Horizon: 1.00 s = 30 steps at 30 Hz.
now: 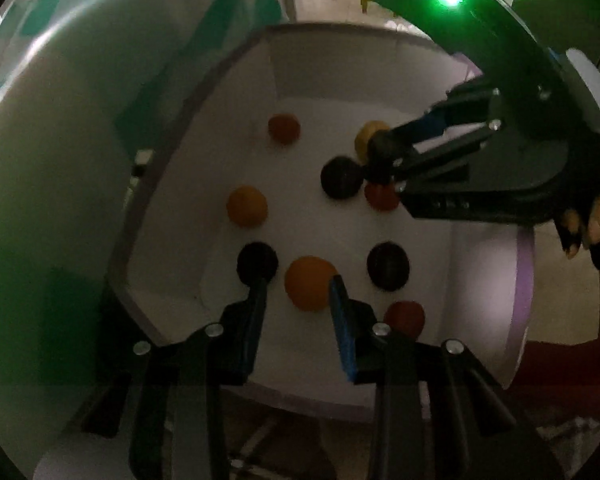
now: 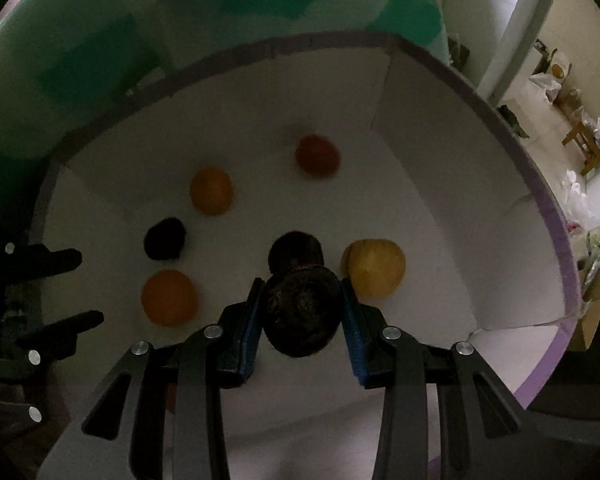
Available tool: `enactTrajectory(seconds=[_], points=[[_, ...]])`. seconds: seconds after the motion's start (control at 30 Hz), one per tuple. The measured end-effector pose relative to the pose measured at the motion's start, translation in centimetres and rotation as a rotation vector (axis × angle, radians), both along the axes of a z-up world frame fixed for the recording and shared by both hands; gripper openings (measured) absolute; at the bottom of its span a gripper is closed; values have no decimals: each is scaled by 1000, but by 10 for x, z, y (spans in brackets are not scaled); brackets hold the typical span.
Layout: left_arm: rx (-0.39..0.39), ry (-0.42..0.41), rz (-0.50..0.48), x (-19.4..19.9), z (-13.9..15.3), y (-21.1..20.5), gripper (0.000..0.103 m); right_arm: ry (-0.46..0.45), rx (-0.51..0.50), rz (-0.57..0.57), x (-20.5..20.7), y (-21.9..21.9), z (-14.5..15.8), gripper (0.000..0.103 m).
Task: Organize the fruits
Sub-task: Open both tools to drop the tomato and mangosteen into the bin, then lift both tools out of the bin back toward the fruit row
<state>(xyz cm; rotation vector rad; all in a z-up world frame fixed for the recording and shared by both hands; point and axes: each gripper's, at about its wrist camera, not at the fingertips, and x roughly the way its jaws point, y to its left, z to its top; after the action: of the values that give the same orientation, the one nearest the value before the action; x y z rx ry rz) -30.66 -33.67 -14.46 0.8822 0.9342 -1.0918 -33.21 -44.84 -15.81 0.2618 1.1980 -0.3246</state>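
Fruits lay scattered in the white box (image 1: 380, 56). In the left view, your left claw (image 1: 298, 284) stood open over an orange (image 1: 310, 282). In the right view, your right claw (image 2: 302, 302) gripped a dark fruit (image 2: 300, 316) above another dark fruit (image 2: 296, 250); a loose grip could drop it onto that one.

Matt white box (image 2: 440, 168), rough dark fruit (image 2: 300, 316)
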Motion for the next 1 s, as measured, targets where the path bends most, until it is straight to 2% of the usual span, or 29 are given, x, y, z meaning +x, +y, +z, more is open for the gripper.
enactTrajectory(seconds=[0.03,0.1,0.17,0.2,0.23,0.3,0.57,0.7,0.87,1.0], points=[[4,-4,2,1,-2,2,47,9,2,6,4,3,-1,38],[-15,-28,6,-1,-1,7,72,14,16,18,11,6,-3,38],[-41,-52,5,-3,4,9,79,14,19,22,13,6,-3,39],[-51,-66,4,-4,6,10,82,12,14,22,14,6,-2,45],[-63,-75,4,-8,9,9,83,5,12,16,14,5,1,56],[-85,-86,7,-8,14,10,90,-24,22,-1,9,1,8,61],[-192,-101,31,-3,41,23,92,-86,-31,-84,-1,-21,39,62],[-233,-124,29,-5,50,31,97,-78,-52,-69,3,-15,45,63],[-253,-172,22,-14,60,36,98,-66,-69,-43,5,-7,47,65],[-319,-234,29,-23,84,48,98,-78,-100,-29,7,-3,57,68]])
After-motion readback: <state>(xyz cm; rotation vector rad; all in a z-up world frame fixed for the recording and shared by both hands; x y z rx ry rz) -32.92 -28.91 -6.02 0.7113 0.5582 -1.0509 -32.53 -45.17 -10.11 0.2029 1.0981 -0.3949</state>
